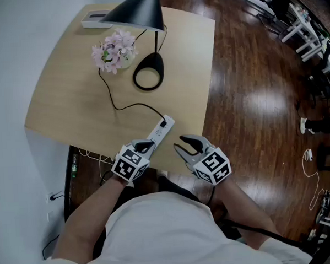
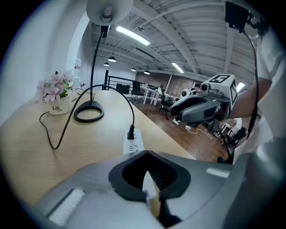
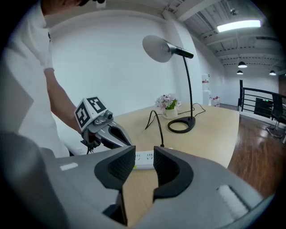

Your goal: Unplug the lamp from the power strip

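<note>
The white power strip (image 1: 162, 131) lies on the wooden table near its front edge. The lamp's black plug (image 1: 163, 123) sits in the strip's far end. Its cord runs back to the black lamp (image 1: 156, 62) standing mid-table. My left gripper (image 1: 146, 147) is shut on the strip's near end. In the left gripper view the strip (image 2: 133, 144) and plug (image 2: 131, 133) lie just beyond the closed jaws (image 2: 147, 154). My right gripper (image 1: 183, 144) hovers just right of the strip, partly open with nothing between its jaws. In the right gripper view the strip (image 3: 144, 160) shows beyond the gap (image 3: 144, 154).
A small vase of pink flowers (image 1: 115, 50) stands left of the lamp base, and a white box (image 1: 97, 18) lies at the far edge. The table edge (image 1: 205, 107) drops to dark wooden floor on the right. Cables hang below the table's front-left.
</note>
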Demonstrator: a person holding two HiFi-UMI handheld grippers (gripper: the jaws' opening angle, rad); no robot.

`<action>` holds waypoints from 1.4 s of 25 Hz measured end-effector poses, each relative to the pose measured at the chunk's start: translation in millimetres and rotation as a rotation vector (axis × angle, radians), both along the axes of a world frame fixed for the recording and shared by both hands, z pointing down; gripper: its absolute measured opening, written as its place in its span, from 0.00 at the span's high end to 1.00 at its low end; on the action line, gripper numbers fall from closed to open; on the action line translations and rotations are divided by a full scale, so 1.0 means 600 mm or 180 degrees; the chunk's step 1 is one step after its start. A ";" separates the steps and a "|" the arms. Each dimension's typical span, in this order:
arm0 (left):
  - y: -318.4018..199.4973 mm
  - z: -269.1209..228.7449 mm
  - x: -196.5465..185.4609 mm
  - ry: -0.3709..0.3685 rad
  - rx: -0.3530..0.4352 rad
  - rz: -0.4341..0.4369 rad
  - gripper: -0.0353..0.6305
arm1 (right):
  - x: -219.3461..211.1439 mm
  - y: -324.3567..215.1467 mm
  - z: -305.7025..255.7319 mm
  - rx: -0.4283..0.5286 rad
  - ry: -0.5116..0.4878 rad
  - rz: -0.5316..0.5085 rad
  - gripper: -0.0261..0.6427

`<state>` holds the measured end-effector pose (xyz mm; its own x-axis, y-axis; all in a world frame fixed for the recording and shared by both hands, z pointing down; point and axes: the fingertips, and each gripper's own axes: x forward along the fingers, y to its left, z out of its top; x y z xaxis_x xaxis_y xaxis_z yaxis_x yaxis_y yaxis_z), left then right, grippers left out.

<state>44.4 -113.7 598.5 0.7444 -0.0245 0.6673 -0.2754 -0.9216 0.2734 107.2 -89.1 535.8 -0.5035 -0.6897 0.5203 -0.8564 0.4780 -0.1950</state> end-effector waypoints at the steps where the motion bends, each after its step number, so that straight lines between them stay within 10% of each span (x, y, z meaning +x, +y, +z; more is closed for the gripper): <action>1: -0.009 0.013 0.010 -0.0076 0.0034 -0.0005 0.94 | 0.005 -0.016 0.012 -0.0014 0.0035 -0.0027 0.78; 29: -0.020 0.091 0.048 -0.0798 -0.0127 0.0149 0.94 | -0.001 -0.160 0.151 -0.0459 0.0889 -0.0514 0.84; 35: -0.021 0.095 0.050 -0.0885 -0.0084 0.0181 0.94 | -0.017 -0.183 0.078 -0.0011 0.0849 -0.0537 0.84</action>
<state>74.5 -126.1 655.3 0.5322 0.0321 0.8460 -0.2914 -0.9313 0.2187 96.8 -198.7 582.5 -0.4562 -0.6061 0.6516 -0.7862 0.6176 0.0240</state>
